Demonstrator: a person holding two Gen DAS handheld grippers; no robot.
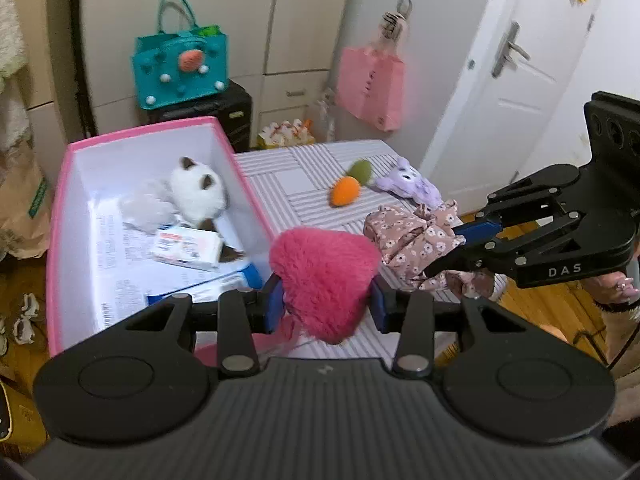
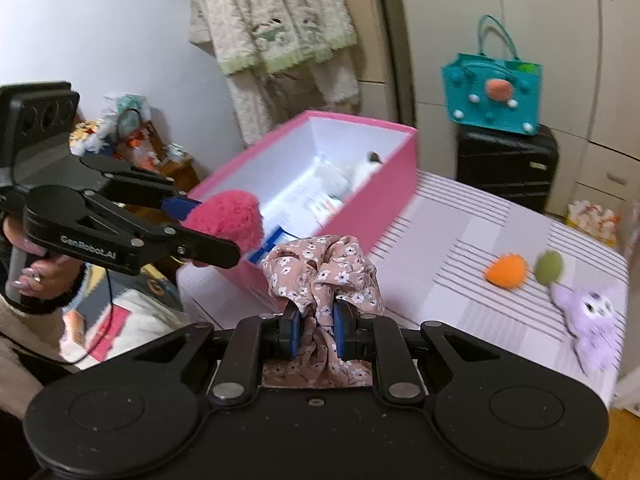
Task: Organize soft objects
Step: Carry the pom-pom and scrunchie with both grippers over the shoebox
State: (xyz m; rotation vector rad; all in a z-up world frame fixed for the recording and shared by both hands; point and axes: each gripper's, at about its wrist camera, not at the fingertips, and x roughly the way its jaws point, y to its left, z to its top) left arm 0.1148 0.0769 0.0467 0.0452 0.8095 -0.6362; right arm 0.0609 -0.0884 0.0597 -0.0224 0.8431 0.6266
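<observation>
My left gripper (image 1: 326, 306) is shut on a fluffy pink plush heart (image 1: 324, 280) and holds it above the near right corner of the pink box (image 1: 56, 216). In the right wrist view the heart (image 2: 228, 220) hangs beside the box's near wall (image 2: 376, 204). My right gripper (image 2: 314, 330) is shut on a floral pink fabric piece (image 2: 320, 268), lifted over the table; it also shows in the left wrist view (image 1: 412, 240). The box holds a white plush cat (image 1: 198, 192) and paper packets (image 1: 188, 248). An orange-and-green plush carrot (image 1: 346, 190) and a purple plush (image 1: 408, 182) lie on the striped table (image 1: 304, 196).
A teal felt bag (image 1: 180, 64) stands on a black case (image 1: 216, 116) behind the table. A pink bag (image 1: 370, 84) hangs on a cabinet next to a white door (image 1: 520, 80). A fleece garment (image 2: 276, 28) hangs on the wall. Floor clutter lies left of the box.
</observation>
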